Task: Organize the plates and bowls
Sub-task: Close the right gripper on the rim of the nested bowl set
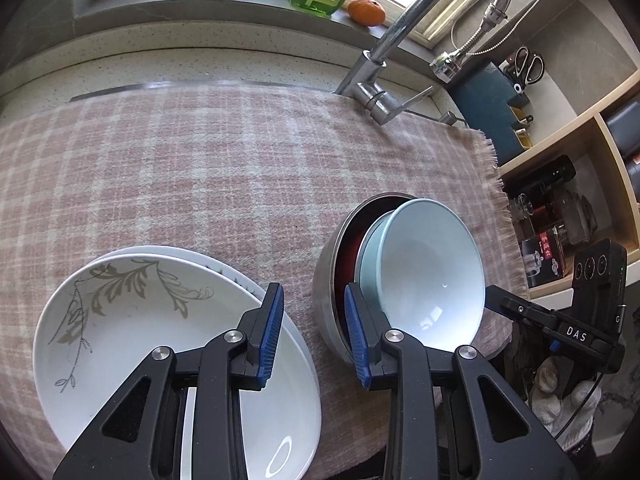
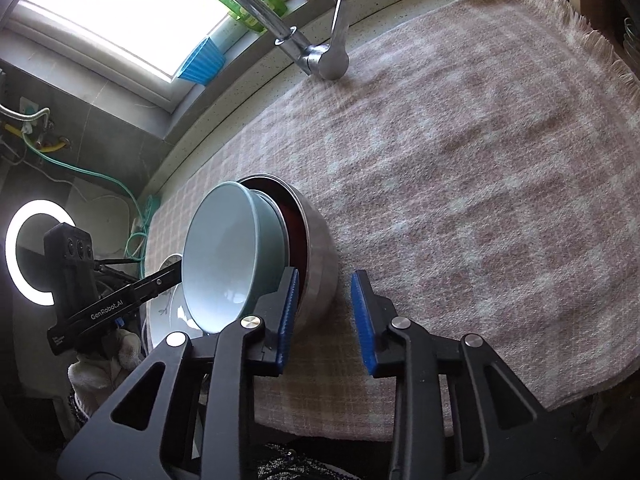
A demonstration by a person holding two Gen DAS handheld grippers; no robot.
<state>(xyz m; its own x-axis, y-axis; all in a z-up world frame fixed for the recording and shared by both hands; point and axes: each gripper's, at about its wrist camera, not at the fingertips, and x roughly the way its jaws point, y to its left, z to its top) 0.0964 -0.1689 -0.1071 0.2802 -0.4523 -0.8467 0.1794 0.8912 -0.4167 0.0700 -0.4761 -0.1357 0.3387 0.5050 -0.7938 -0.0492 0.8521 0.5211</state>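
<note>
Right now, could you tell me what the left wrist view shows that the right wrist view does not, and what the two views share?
Only the left wrist view shows the full stack of white plates with its leaf pattern, the scissors and the shelves.

Only the right wrist view shows the ring light and the green hose.

Both show the pale blue bowl nested in the steel bowl on the checked cloth, plus the tap, the orange, and both grippers, left and right, open and empty.
</note>
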